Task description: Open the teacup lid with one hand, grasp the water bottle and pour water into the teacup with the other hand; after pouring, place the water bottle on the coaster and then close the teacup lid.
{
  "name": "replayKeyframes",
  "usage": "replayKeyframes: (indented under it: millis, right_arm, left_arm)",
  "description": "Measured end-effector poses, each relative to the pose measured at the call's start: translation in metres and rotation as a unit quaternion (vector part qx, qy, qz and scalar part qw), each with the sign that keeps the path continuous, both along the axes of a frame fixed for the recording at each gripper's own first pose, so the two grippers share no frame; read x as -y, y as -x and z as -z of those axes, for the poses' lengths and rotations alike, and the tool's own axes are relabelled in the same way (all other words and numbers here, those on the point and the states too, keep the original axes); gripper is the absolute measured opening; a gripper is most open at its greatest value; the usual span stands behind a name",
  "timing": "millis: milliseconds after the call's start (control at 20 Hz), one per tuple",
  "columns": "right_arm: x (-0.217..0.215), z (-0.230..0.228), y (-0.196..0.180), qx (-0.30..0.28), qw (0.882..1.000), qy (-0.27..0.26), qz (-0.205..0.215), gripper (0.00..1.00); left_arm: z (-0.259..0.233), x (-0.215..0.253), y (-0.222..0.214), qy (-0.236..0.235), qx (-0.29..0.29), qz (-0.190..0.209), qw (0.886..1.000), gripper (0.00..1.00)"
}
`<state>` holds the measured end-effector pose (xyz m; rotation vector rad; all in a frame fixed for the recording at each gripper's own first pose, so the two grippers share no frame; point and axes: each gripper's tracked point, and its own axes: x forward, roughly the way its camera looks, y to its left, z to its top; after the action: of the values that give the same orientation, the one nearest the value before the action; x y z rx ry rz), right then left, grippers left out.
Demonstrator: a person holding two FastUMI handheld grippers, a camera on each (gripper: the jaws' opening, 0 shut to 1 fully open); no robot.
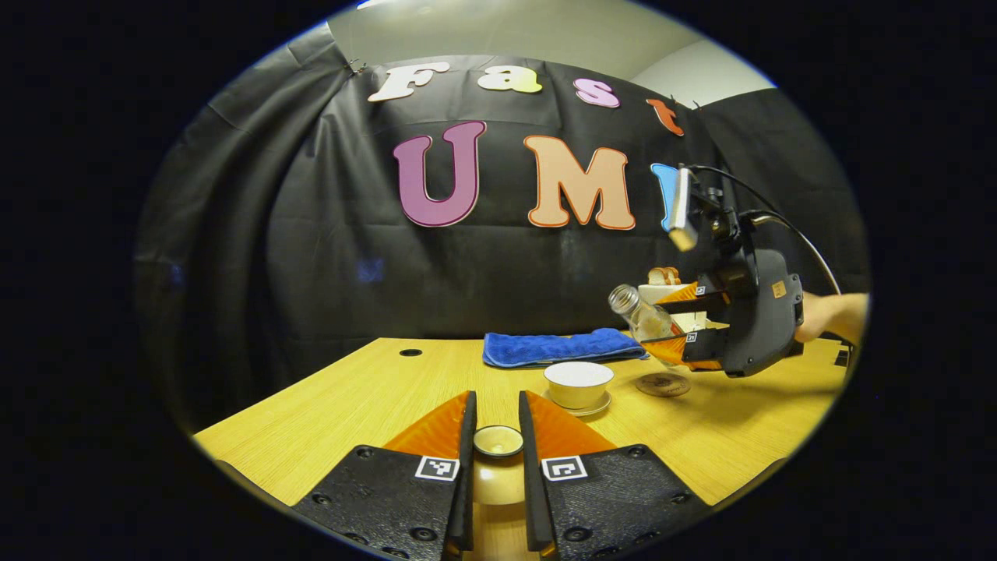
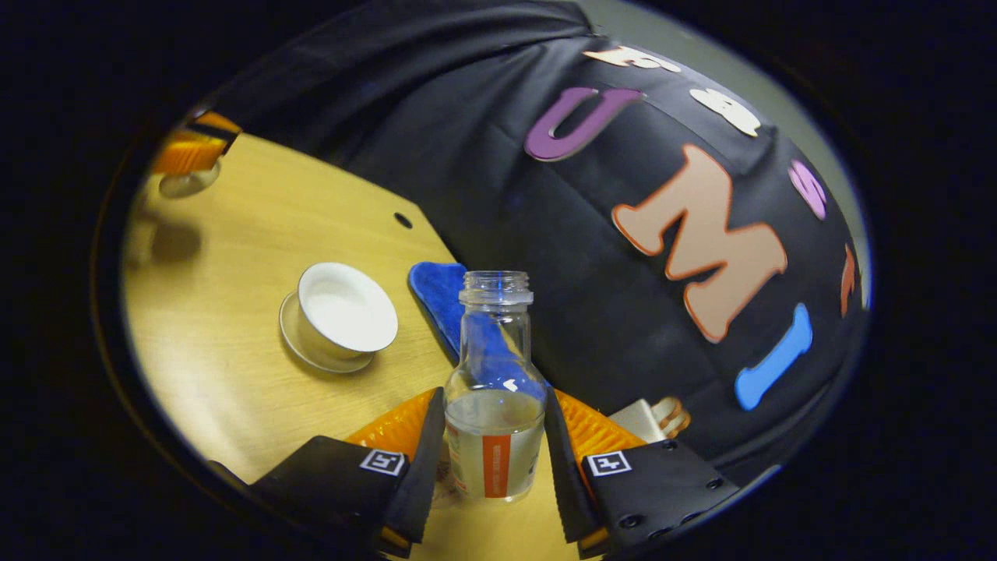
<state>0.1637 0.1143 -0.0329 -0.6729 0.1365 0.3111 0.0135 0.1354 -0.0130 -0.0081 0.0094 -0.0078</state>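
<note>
Two steps look done: your left gripper (image 1: 498, 460) is clenched on the small cream round teacup lid (image 1: 498, 441), held low above the near edge of the light wooden worktop (image 1: 343, 389), and your right gripper (image 2: 492, 456) grasps the clear glass water bottle (image 2: 494, 405) by its body. The bottle is tilted toward the white porcelain teacup on its saucer (image 2: 343, 315), which stands open near the worktop's middle. Some water sits in the bottle, but I cannot tell whether any is in the cup, so judge the pour as under way or about to begin. Left to do: finish pouring, set the bottle on the round brown coaster (image 1: 662, 384) just beside the cup, then replace the lid. A folded blue cloth (image 1: 561, 347) lies by the far edge, behind the cup, out of your path.
</note>
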Motion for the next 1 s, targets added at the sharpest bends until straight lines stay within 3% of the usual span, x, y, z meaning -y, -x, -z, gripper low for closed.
replayKeyframes:
  millis: [100,200,400,500,700,1000]
  right_arm:
    - [0.0,0.001,-0.001,-0.001,0.993,-0.117,0.017,0.68]
    - [0.002,0.006,-0.005,-0.016,0.981,-0.193,0.028,0.67]
    - [0.003,0.005,-0.002,-0.003,0.971,-0.237,0.046,0.71]
    - [0.003,0.006,-0.001,-0.016,0.96,-0.273,0.051,0.67]
    - [0.006,0.004,0.002,-0.007,0.943,-0.326,0.059,0.7]
    - [0.007,0.002,-0.001,0.03,0.942,-0.329,0.06,0.7]
  left_arm:
    - [-0.001,-0.001,0.0,0.0,0.0,0.0,1.0,0.24]
    - [0.0,-0.002,0.0,0.0,-0.001,-0.003,1.0,0.24]
    - [0.0,-0.002,0.0,0.0,-0.001,-0.004,1.0,0.25]
    - [0.0,-0.002,0.0,0.0,0.0,-0.004,1.0,0.24]
    - [0.0,-0.002,0.0,0.0,0.0,-0.004,1.0,0.24]
    - [0.0,-0.002,0.0,0.0,-0.001,-0.007,1.0,0.24]
